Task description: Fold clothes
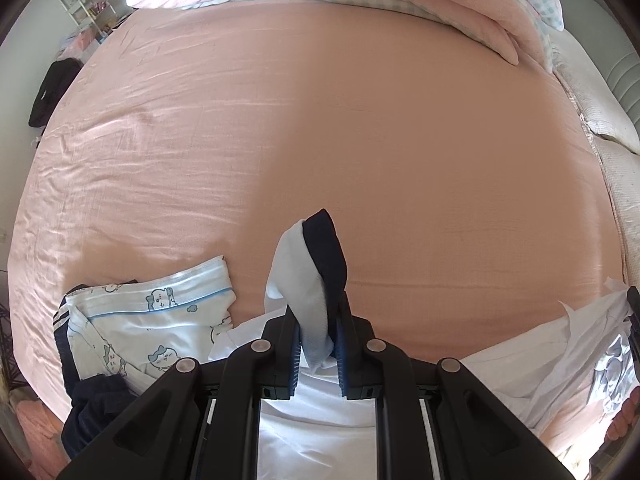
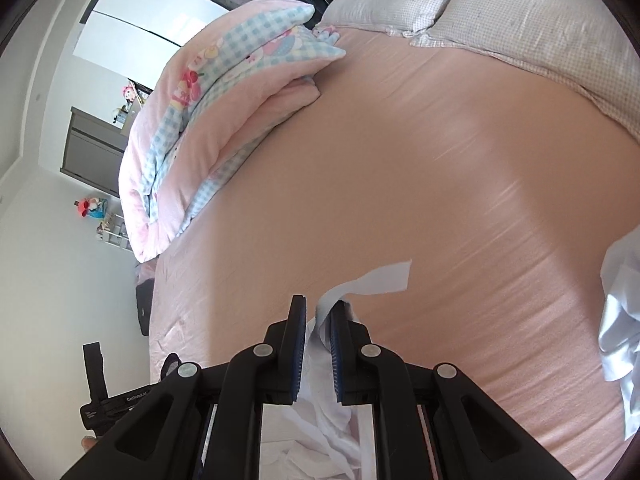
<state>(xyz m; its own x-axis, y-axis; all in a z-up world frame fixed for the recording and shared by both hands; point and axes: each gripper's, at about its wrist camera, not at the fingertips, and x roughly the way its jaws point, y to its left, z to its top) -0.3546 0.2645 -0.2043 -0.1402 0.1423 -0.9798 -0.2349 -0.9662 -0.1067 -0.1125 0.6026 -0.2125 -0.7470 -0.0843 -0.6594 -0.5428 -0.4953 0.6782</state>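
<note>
Both hand-held grippers, left (image 1: 316,320) pointing steeply down, right (image 2: 318,320) slanting, clamp white garment (image 1: 316,412).

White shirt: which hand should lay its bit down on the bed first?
Probably left: the left gripper pinches the white shirt low over the bed; the right gripper points more outward.

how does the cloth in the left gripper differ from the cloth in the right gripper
The cloth in the left gripper is white with a navy band; the cloth in the right gripper is plain white. The left piece stands up thick and bunched above the fingertips; the right piece is a thin flat flap trailing sideways. Both are pinched over the pink sheet.
</note>
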